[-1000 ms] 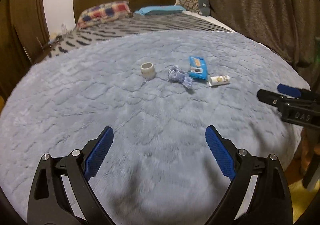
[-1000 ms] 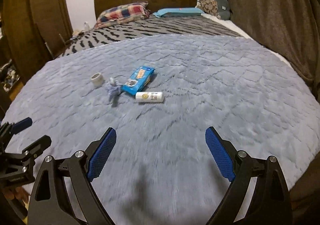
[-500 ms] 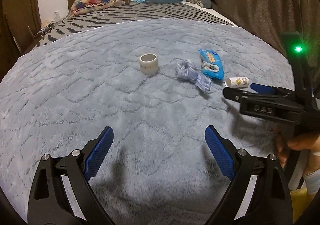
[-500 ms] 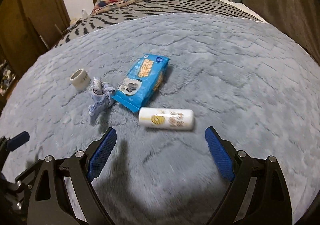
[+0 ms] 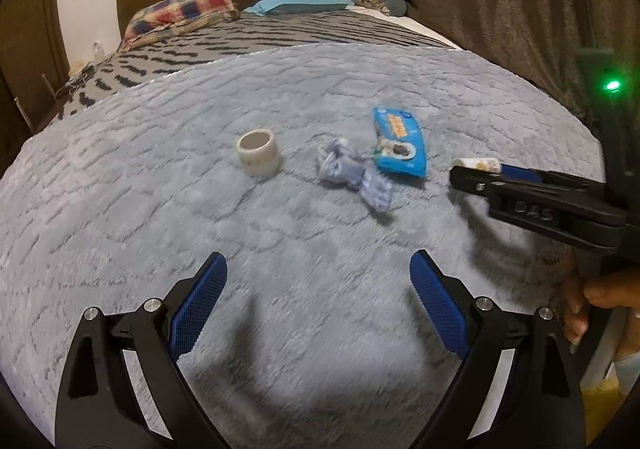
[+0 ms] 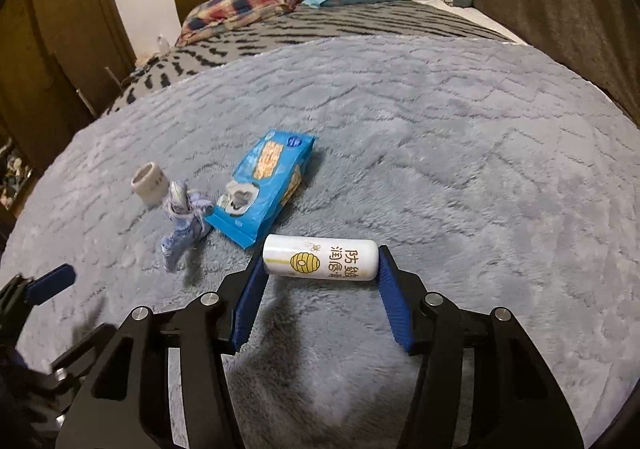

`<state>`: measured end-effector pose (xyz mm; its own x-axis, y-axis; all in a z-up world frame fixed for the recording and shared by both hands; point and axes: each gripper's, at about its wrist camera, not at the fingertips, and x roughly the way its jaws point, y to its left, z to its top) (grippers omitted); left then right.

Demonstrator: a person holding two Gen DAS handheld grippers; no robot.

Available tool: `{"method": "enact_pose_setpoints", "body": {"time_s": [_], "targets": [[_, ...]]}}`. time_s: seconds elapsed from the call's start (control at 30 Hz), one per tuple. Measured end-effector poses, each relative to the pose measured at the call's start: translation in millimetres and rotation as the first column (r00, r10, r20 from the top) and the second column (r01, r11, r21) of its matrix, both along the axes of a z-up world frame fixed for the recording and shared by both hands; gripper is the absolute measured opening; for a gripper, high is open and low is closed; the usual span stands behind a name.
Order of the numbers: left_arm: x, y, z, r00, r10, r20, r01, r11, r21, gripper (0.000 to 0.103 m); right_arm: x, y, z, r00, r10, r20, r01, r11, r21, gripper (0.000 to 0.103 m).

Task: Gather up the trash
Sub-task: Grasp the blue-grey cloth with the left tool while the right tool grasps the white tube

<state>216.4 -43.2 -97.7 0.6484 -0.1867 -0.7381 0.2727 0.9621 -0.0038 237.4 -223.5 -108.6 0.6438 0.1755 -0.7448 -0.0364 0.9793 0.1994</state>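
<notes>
Right wrist view: the right gripper sits low over the grey fleece blanket on the bed, with the white tube lying crosswise between its blue fingers. The left end of the tube meets the left pad and the right end sits against the right pad, so the gripper looks closed onto the tube by its two ends; whether it presses firmly cannot be told. The tube bears a yellow beehive drawing and printed characters.

Taking the tube as the landmark, the blue wipes packet lies just beyond it and to its left, one corner close to the tube's left end, flap side up. Further left of the tube, touching the packet's near corner, is a crumpled blue-and-white wrapper. Beyond the wrapper, farthest left of the tube, stands a small roll of tape.

In the left wrist view, the left gripper hangs above bare blanket with its fingers spread wide and nothing between them, well short of the roll of tape and the wrapper. From here the tube shows only as a pale end behind the right gripper's dark finger, to the right of the wipes packet.
</notes>
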Motion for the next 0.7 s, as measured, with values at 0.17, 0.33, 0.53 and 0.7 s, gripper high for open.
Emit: {"method": "enact_pose_setpoints", "body": {"time_s": [0.17, 0.33, 0.53, 0.7], "targets": [[10.0, -18.1, -1.2, 1.0, -0.021, 0.001, 0.021, 1.0, -0.008, 0.072, -6.8, -20.6, 11.9, 1.0, -0.018, 0.013, 0.017, 1.0, 0.018, 0.055], [22.6, -35.4, -6.1, 0.999, -0.033, 0.015, 0.033, 0.999, 0.009, 0.053, -11.9, -30.0, 17.4, 1.0, -0.012, 0.027, 0.01, 0.999, 0.043, 0.055], [34.4, -41.4, -10.4, 1.0, -0.03, 0.007, 0.03, 1.0, 0.001, 0.03, -18.1, -33.2, 22.9, 0.999, -0.003, 0.038, 0.001, 0.999, 0.051, 0.055], [42.2, -41.2, -9.5, 1.0, -0.02, -0.002, 0.02, 1.0, 0.001, 0.011, -23.8, -29.6, 26.9, 0.999, 0.015, 0.048, -0.018, 0.998, 0.052, 0.055]]}}
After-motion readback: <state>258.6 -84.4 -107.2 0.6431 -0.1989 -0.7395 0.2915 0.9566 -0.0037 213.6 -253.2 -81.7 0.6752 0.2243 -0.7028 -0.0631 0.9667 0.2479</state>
